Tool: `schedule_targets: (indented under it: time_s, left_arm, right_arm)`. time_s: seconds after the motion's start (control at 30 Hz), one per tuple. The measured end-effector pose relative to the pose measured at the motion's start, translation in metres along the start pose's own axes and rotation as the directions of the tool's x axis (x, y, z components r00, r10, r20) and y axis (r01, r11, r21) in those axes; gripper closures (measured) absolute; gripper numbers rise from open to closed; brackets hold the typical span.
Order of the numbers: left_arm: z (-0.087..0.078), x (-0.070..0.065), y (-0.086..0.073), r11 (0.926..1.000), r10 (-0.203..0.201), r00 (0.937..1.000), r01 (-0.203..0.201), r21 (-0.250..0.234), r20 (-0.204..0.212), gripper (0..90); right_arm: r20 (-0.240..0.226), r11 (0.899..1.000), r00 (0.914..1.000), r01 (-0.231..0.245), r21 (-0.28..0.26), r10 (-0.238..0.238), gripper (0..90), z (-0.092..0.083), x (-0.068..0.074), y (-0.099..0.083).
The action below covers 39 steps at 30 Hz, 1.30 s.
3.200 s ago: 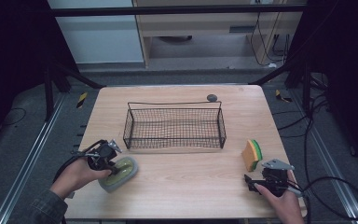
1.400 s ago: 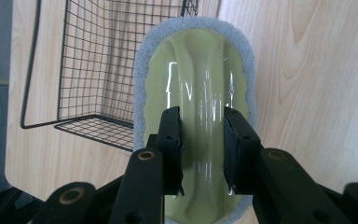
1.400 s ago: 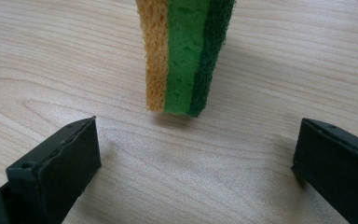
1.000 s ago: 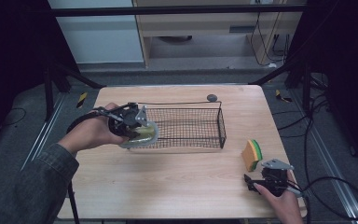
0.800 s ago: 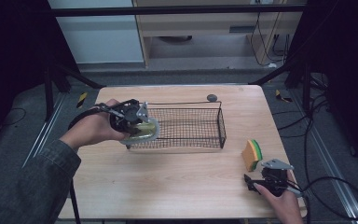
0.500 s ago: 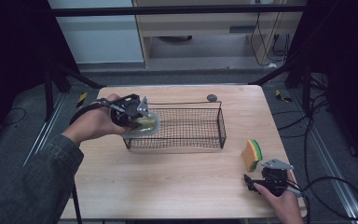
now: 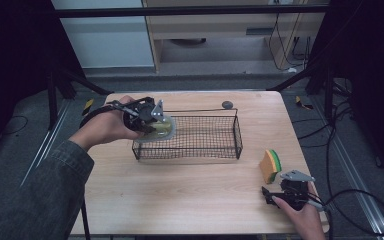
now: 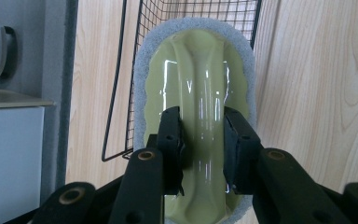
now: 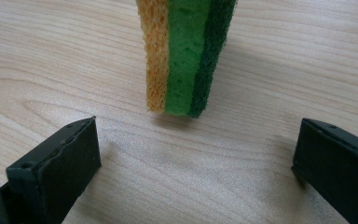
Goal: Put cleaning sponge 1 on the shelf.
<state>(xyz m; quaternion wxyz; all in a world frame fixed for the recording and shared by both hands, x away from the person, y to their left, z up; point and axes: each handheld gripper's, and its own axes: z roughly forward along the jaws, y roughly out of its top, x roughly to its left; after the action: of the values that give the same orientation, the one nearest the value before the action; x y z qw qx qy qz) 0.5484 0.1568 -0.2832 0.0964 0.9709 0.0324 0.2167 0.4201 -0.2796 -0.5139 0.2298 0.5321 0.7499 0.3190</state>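
My left gripper is shut on the raised handle of a pale green scrubber with a grey pad around its rim. It holds the scrubber over the left end of a black wire basket. An orange, green and dark green sponge stands on edge near the table's right side. Just behind it, at the front right corner, my right gripper rests open, its jaws wide apart and pointing at the sponge.
A small dark round object lies on the wooden table behind the basket's far rim. Black cables trail from both grippers. Metal frame legs and cables stand around the table on the floor.
The left hand has lifted the scrubber off the front left of the table and carried it back and right to the basket's left end. The right gripper has stayed still.
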Motion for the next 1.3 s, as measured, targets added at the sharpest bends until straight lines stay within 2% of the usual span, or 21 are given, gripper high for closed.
schedule_targets:
  time_s: [0.27,0.5,0.63,0.9,1.3]
  left_arm:
    - [0.011,0.006,0.003,0.9998,0.014,0.9999,-0.014,0.016,-0.009,70.6]
    - [0.021,0.012,-0.001,0.9999,-0.009,0.9999,0.010,0.012,-0.007,70.6]
    - [0.028,0.015,0.001,1.0000,0.005,0.9999,-0.004,0.009,-0.012,70.6]
    - [0.046,0.013,0.004,0.9990,0.029,0.9996,-0.029,0.034,-0.002,70.6]
    - [0.063,0.013,-0.001,0.9994,0.014,0.9997,-0.014,0.033,0.022,70.6]
  right_arm:
    - [-0.001,1.000,1.0000,0.002,-0.001,-0.002,0.6,0.000,0.000,0.000]
    - [0.000,1.000,1.0000,0.003,-0.001,-0.003,0.6,0.000,0.000,0.000]
    - [-0.001,1.000,1.0000,0.000,-0.002,0.000,0.6,0.000,0.000,0.000]
    - [-0.002,1.000,1.0000,0.002,-0.002,-0.002,0.6,0.000,0.000,0.000]
    - [-0.002,1.000,1.0000,0.003,0.000,-0.003,0.6,0.000,0.000,0.000]
